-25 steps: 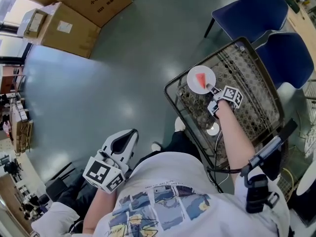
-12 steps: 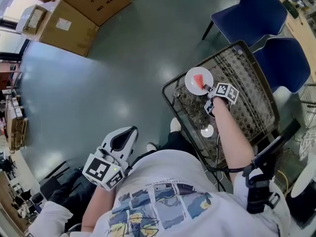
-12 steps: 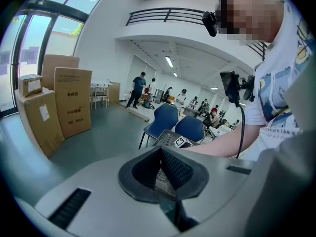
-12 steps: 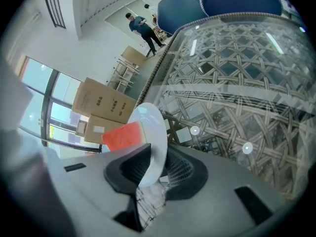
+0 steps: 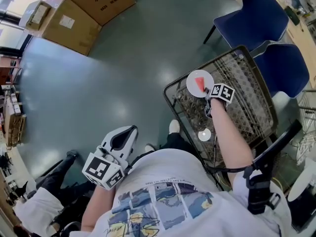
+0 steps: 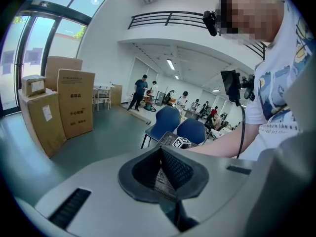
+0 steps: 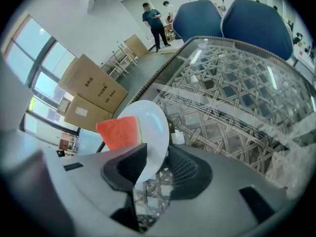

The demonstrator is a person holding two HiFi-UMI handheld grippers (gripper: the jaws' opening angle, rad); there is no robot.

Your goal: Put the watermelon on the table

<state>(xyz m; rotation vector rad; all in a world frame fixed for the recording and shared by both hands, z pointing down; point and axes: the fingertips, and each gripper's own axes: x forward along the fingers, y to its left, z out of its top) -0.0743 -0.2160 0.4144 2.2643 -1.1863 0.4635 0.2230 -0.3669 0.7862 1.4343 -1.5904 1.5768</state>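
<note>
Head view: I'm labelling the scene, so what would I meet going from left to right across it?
Boxes → left gripper → watermelon on its plate → blue chairs.

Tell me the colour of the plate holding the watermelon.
White plate, clearest in the right gripper view.
</note>
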